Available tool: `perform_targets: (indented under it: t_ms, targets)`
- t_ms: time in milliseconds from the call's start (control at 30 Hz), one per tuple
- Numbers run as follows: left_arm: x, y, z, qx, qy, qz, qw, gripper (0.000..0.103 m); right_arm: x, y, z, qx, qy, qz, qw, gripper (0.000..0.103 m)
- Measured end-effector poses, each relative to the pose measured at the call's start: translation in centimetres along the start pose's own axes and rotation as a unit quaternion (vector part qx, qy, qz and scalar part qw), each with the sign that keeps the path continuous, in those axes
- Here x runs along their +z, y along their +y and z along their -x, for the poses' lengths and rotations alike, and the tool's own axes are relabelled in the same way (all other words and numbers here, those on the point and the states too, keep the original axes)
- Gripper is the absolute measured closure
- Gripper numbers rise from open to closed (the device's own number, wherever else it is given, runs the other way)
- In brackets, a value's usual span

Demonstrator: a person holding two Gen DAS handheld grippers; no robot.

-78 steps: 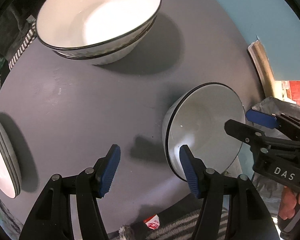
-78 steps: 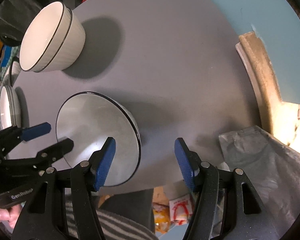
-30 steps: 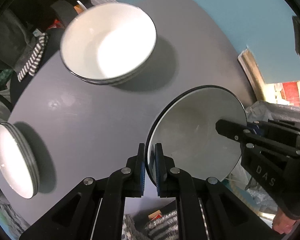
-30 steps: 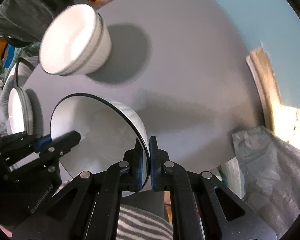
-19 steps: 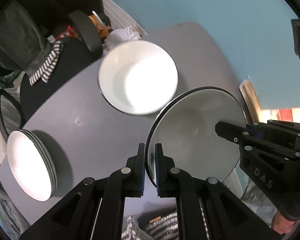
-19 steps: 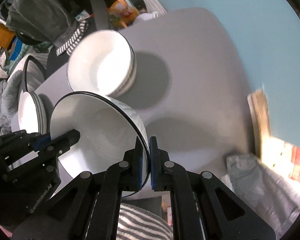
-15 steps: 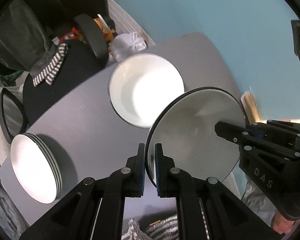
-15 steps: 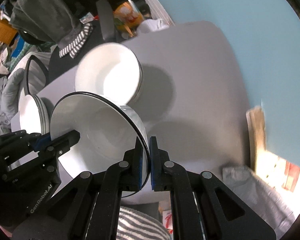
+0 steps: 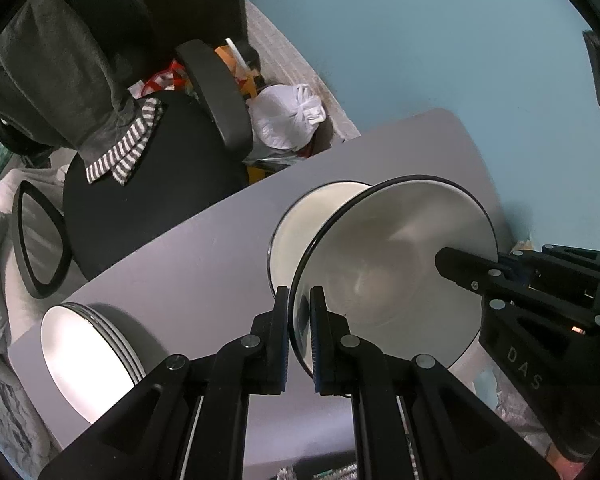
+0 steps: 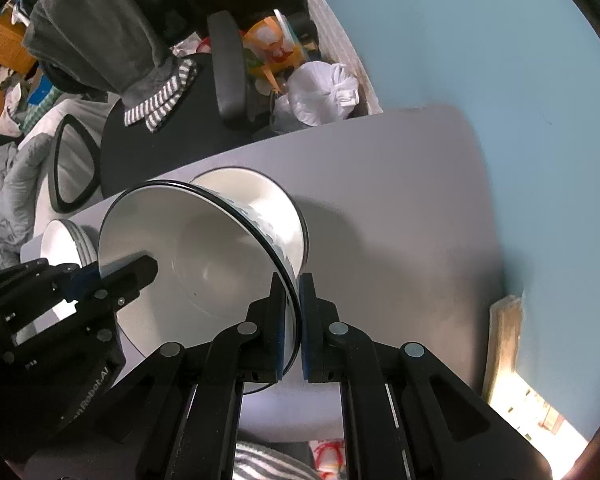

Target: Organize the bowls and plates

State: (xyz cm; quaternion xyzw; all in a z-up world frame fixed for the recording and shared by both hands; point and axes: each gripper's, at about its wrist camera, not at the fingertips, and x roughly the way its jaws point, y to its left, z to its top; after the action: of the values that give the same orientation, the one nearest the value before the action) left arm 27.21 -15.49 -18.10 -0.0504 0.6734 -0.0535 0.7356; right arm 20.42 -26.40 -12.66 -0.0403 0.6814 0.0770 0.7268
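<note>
Both grippers hold one white bowl with a black rim (image 9: 388,264), lifted above the grey table (image 9: 187,256). My left gripper (image 9: 300,320) is shut on its left rim. My right gripper (image 10: 293,308) is shut on its right rim; the bowl also shows in the right wrist view (image 10: 195,256). Behind and below the held bowl sits a stack of white bowls (image 9: 300,220), partly hidden by it, also seen in the right wrist view (image 10: 267,200). A stack of white plates (image 9: 83,352) lies at the table's left end, also in the right wrist view (image 10: 61,240).
A black office chair (image 9: 147,176) draped with grey and striped clothes stands beyond the table's far edge. A white plastic bag (image 9: 287,120) and clutter lie on the floor by the blue wall (image 9: 420,40). A crinkled bag (image 9: 512,404) sits at the right.
Both grippers closed on the bowl's opposite rims and lifted it off the table. It has moved up and toward the bowl stack, which it now partly covers.
</note>
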Motion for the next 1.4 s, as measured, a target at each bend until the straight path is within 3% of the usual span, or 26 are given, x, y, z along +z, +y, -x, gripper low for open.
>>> perform_targets:
  t_ms: [733, 900, 1200, 1400]
  targets:
    - [1.3, 1.4, -3.9, 0.016, 0.037, 0.010, 0.9992, 0.092, 2.3, 0.2, -4.1, 0.008, 0.038, 0.016, 0.999, 0.097]
    - [1.4, 1.2, -3.9, 0.017, 0.040, 0.004, 0.9990, 0.092, 2.7, 0.3, -4.3, 0.016, 0.047, 0.016, 0.999, 0.085]
    - [1.5, 1.7, -3.6, 0.017, 0.039, 0.014, 0.9990, 0.087, 2.8, 1.2, -3.8, 0.019, 0.050, 0.030, 0.998, 0.074]
    - [1.5, 2.3, -3.3, 0.015, 0.036, 0.023, 0.9990, 0.083, 2.8, 2.2, -3.0, -0.001, 0.041, 0.058, 0.997, 0.070]
